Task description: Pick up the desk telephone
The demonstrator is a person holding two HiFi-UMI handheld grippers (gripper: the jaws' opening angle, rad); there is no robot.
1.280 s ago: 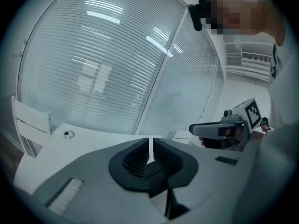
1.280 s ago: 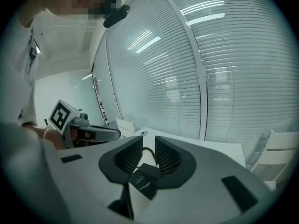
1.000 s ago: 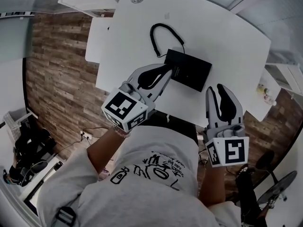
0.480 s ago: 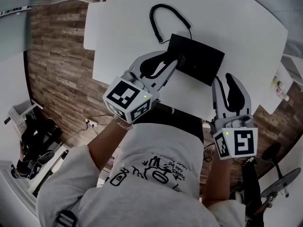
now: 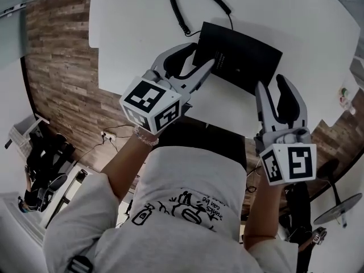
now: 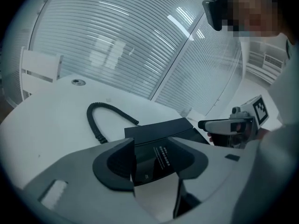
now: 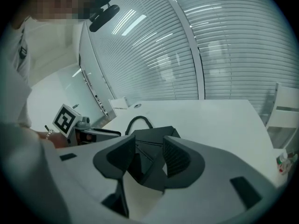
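Observation:
The desk telephone point(image 5: 239, 56) is a flat black box lying on the white table point(image 5: 136, 33), with a coiled black cord point(image 5: 190, 7) looping away behind it. My left gripper point(image 5: 200, 56) is at the phone's near left corner. Its jaws are opening, and that corner point(image 6: 156, 146) sits between them with no pad pressing on it. My right gripper point(image 5: 273, 85) is at the near right corner. Its jaws are also opening, with the corner point(image 7: 152, 139) between them and a gap on each side. Both point slanting down at the table.
The table's near edge point(image 5: 222, 127) runs just below both grippers, with wood floor point(image 5: 57, 67) beyond it. Small bottles point(image 5: 344, 93) stand at the table's right side. A round cable port point(image 6: 76, 82) sits at the far end, in front of a glass wall with blinds point(image 6: 140, 41).
Both grippers have come down to the table and closed in on the phone's two near corners. Their jaws stand wider apart than before.

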